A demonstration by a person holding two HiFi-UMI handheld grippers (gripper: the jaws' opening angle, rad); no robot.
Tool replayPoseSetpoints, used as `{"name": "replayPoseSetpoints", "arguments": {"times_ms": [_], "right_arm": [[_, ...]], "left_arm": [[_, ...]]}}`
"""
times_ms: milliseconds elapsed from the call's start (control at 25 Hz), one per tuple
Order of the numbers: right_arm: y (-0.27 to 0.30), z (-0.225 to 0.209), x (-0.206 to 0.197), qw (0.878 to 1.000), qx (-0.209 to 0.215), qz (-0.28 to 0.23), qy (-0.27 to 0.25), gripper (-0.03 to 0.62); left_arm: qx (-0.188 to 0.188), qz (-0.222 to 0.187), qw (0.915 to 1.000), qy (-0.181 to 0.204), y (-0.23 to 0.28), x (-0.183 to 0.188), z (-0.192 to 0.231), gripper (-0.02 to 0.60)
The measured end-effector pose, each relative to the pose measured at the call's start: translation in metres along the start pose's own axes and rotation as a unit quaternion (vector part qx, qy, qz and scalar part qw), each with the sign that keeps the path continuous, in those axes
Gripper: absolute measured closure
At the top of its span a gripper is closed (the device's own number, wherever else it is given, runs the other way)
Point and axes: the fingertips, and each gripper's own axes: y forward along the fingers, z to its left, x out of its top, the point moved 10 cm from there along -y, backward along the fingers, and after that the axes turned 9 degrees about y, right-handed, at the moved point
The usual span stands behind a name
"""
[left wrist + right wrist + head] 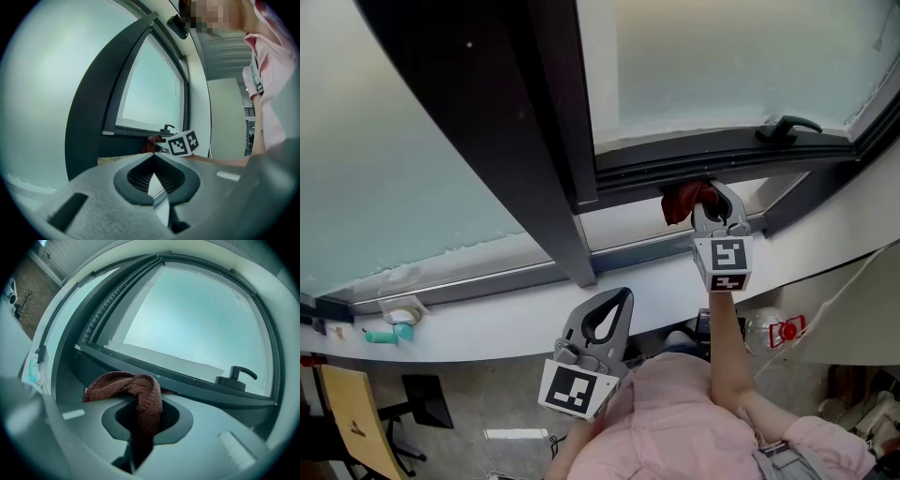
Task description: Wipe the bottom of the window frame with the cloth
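Pink sleeve fills the bottom of the head view. Just above it the left gripper hangs in the air near the white sill, its fingers drawn together. Further up, the right gripper reaches to the window frame. The dark red cloth bunches at its tips, right against the underside of the frame's bottom rail. A black handle sits on that rail, off to the right.

From the left gripper view, the fingers meet at their tips with nothing between them. Beyond them show the right gripper's marker cube and the cloth at the foot of the frame.

From the right gripper view, the fingers are clamped on the cloth. It runs down between the pads and loops out to the left. The bottom rail lies just behind it, with the handle to the right.
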Motion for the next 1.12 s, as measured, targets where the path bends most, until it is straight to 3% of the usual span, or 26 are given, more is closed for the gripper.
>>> {"name": "replayPoseSetpoints", "arguments": {"times_ms": [240,520,840,1120], "right_arm": [[-0.001,-0.001,-0.001,1.0,-0.008,-0.005,0.01,0.54],[0.0,-0.009,-0.005,1.0,0.004,-0.006,0.017,0.54],[-0.003,-0.008,-0.006,1.0,-0.006,-0.009,0.015,0.542],[0.002,-0.005,-0.007,1.0,0.012,-0.015,0.011,0.541]], "left_arm": [[0.006,-0.012,0.9999,0.007,-0.001,0.003,0.003,0.584],[0.03,0.029,0.9991,0.01,-0.001,-0.002,-0.004,0.584],[0.055,0.038,0.9977,0.006,-0.012,0.003,0.001,0.584],[0.05,0.032,0.9981,0.016,-0.004,0.007,-0.007,0.584]]}}
